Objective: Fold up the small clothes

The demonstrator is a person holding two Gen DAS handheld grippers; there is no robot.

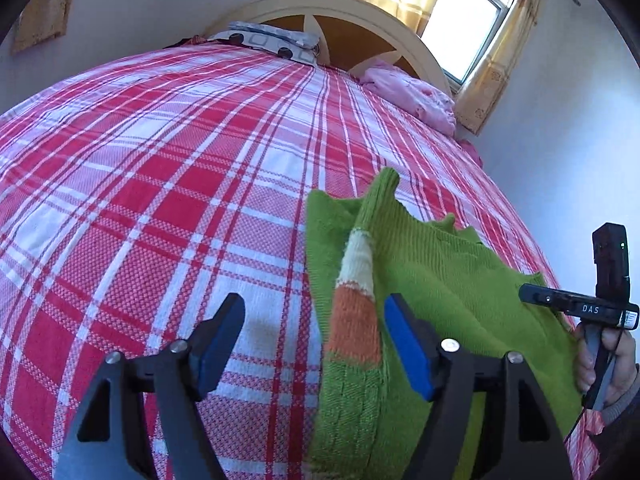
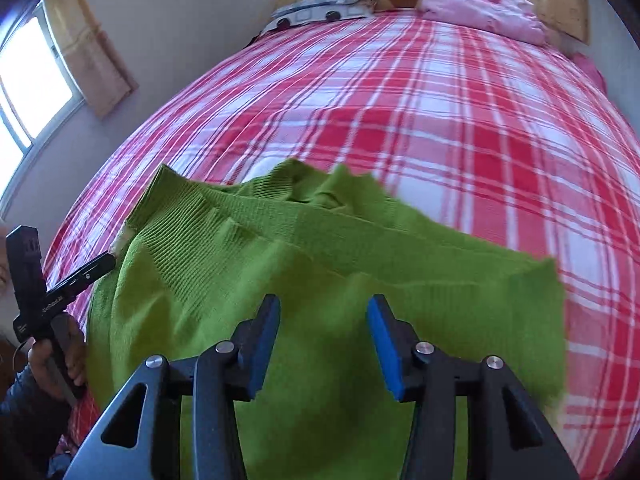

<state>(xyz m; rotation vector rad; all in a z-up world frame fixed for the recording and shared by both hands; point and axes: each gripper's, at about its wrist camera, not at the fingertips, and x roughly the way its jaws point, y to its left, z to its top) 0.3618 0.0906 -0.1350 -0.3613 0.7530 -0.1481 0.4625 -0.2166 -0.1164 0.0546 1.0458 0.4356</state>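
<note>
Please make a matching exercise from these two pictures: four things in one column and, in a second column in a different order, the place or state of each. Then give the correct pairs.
Column one:
1. green knitted sweater
2. pink crumpled cloth
3. grey-and-white patterned pillow
4. left gripper with blue pads

Column two:
A. at the head of the bed, nearer the window side in the left wrist view
B. open, over the striped sleeve edge
C. spread on the red-and-white checked bedsheet
D. against the curved wooden headboard, centre-left

Pairs: 1-C, 2-A, 3-D, 4-B

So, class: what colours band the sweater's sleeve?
Orange and cream bands on the green sweater's sleeve, clearest in the left wrist view.
</note>
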